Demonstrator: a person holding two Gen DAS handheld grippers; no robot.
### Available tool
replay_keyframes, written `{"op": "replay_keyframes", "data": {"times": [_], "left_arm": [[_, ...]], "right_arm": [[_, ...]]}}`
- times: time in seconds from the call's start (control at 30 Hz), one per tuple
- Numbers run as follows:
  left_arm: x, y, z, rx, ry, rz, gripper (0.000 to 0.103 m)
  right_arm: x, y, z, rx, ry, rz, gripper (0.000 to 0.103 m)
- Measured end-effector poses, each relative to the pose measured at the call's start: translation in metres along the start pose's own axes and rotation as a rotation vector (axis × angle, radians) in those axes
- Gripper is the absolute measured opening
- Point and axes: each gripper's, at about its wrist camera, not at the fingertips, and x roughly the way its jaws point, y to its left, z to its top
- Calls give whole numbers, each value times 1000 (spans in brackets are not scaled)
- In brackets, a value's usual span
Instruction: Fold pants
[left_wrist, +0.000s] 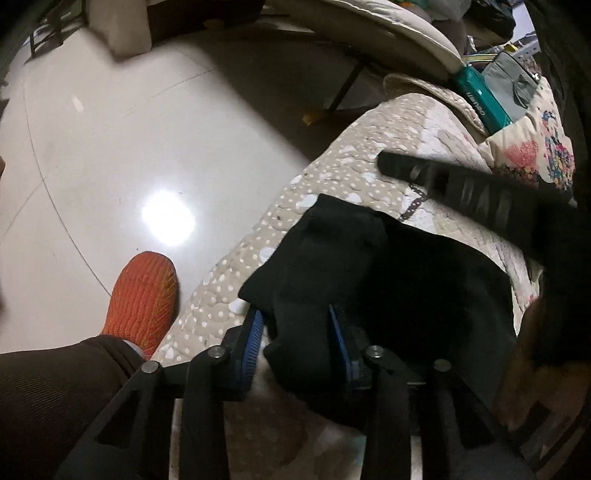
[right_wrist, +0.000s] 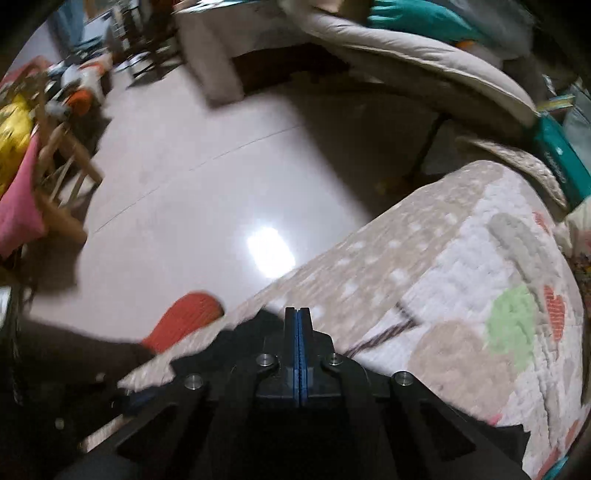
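While black pants (left_wrist: 406, 277) lie on quilt (left_wrist: 332, 177), nothing is contained.

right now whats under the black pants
The spotted beige quilt lies under the black pants; what is beneath their middle is covered. The left gripper pinches one bunched edge.

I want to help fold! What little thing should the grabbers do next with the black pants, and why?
Probably lift the left gripper a little and carry its bunch of black pants across the quilt. Its blue pads already pinch cloth, while the right gripper is shut with nothing visibly between its pads.
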Motion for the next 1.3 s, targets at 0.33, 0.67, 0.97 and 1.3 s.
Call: {"op": "replay_keyframes", "data": {"times": [0.33,0.67,0.97,1.3], "left_arm": [[-26,11,3,-78,-62,-35,53],[-30,-46,-14,153,-140,-8,53],[3,-53,-20,262,-116,218,70],[7,-36,-12,137,-70,158,80]], "right_arm": [[-75,-108,-38,308,-144,-42,69],[-99,-240,-150,605,-112,-131,48],[-44,-222,-147,509,-10,-149,21],[-40,-259,-118,585,-11,-333,1]]}}
